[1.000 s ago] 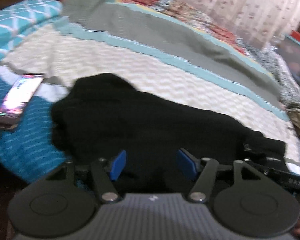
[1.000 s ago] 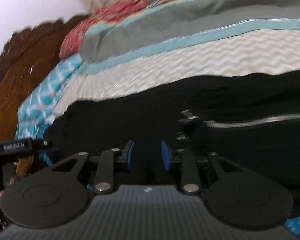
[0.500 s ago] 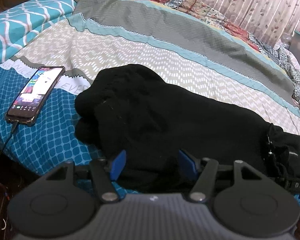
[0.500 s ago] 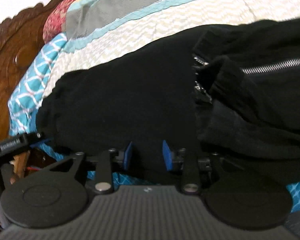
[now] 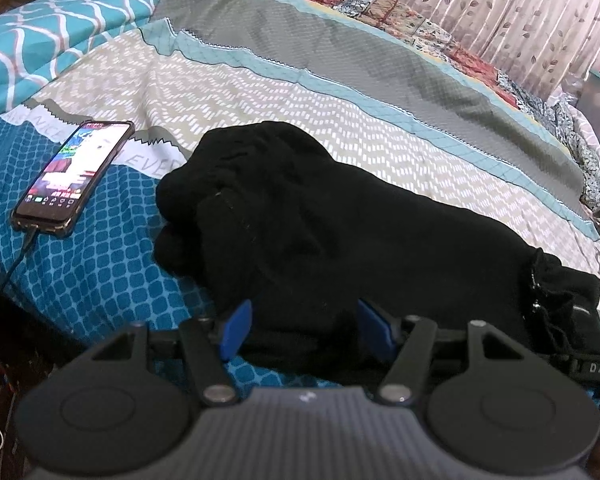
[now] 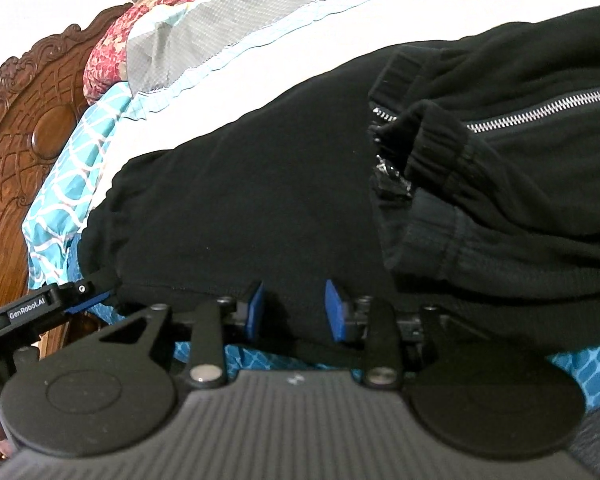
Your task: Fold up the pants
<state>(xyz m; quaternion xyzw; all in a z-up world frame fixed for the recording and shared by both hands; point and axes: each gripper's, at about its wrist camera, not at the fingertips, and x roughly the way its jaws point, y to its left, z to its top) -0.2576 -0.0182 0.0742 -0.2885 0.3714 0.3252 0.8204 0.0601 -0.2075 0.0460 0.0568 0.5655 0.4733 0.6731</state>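
We see the pants (image 5: pixel 340 240) lying on the bed (image 5: pixel 300 120), along its near edge, stretched from left to right. In the left wrist view, a phone (image 5: pixel 72 178) lies on the bed to the left of the pants, apart from them, also near this edge. A pillow (image 5: pixel 52 36) sits at the far left corner, and a curtain (image 5: pixel 500 12) hangs behind the far side of the bed. The left gripper (image 5: pixel 306 330) and the right gripper (image 6: pixel 294 312) are both at the near edge, just before the pants. In the right wrist view, the headboard (image 6: pixel 24 120) stands at the left end of the bed.
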